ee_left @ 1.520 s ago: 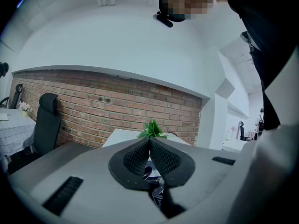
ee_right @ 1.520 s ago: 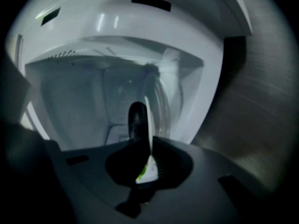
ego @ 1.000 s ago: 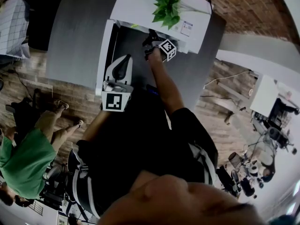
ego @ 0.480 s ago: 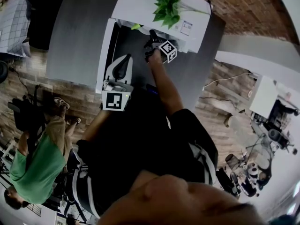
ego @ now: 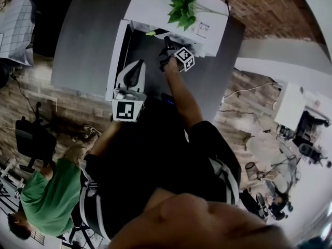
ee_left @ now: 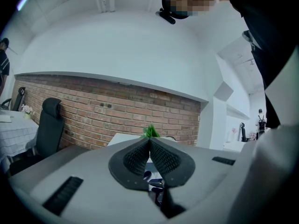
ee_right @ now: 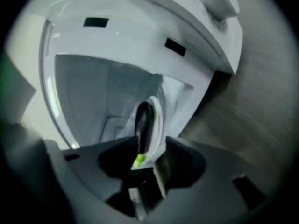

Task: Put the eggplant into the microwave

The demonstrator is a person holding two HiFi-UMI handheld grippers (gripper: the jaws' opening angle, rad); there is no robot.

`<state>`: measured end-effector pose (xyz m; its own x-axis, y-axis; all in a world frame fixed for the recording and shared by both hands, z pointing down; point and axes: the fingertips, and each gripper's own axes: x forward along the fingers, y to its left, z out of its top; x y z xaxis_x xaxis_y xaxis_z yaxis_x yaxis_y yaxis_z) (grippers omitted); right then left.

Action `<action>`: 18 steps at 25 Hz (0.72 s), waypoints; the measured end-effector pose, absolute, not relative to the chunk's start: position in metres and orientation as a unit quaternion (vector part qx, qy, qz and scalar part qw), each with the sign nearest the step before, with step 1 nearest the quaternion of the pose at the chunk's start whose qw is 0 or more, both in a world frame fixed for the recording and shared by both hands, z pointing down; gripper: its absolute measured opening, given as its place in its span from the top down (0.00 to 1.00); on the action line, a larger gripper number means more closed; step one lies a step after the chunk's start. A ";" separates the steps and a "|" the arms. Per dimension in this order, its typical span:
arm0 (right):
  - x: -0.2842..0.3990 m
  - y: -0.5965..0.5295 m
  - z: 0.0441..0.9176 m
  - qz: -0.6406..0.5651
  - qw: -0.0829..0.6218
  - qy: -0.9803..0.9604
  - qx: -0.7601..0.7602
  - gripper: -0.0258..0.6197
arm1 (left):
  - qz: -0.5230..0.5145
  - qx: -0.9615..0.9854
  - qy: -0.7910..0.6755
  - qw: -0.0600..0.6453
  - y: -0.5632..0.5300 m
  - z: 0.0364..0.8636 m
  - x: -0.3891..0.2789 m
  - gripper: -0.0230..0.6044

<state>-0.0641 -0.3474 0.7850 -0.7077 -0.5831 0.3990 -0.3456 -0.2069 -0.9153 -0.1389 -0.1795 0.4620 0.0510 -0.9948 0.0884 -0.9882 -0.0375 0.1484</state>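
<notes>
The white microwave (ego: 171, 9) stands on a grey table with its door (ego: 115, 61) swung open to the left. In the right gripper view a dark eggplant (ee_right: 143, 120) with a green stem lies on a white plate (ee_right: 158, 118) inside the cavity. My right gripper (ee_right: 152, 160) is at the opening (ego: 168, 46). Its jaws have just been opening and now stand wide on either side of the stem end without pressing on it. My left gripper (ego: 135, 71) hangs back in front of the door, level, with its pads closed together on nothing (ee_left: 149, 143).
A green plant (ego: 182, 7) sits on top of the microwave. The grey table (ego: 88, 35) runs along a brick wall. A person in a green shirt (ego: 46, 201) and a black office chair (ego: 33, 139) are on the floor to the left.
Both grippers stay about where they were. The person in green at the left has moved down toward the bottom of the head view.
</notes>
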 end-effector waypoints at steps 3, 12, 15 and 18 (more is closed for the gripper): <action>-0.062 -0.344 0.782 -0.678 0.092 0.629 -0.368 0.65 | -0.023 0.720 -0.689 0.080 -0.173 0.458 -0.137 0.90; -0.052 -0.319 0.758 -0.631 0.044 0.675 -0.381 0.85 | -0.036 0.721 -0.688 0.074 -0.155 0.451 -0.138 0.90; -0.043 -0.310 0.751 -0.624 0.035 0.677 -0.388 0.88 | -0.039 0.722 -0.686 0.079 -0.151 0.451 -0.137 0.90; -0.035 -0.298 0.740 -0.611 0.018 0.688 -0.392 0.90 | -0.040 0.725 -0.684 0.076 -0.147 0.452 -0.136 0.90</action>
<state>-0.0353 -0.2980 0.7398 -0.6923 -0.5613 0.4535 -0.5169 -0.0529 -0.8544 -0.1360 -0.1466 0.4518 0.0624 -0.9970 0.0463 -0.9850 -0.0541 0.1639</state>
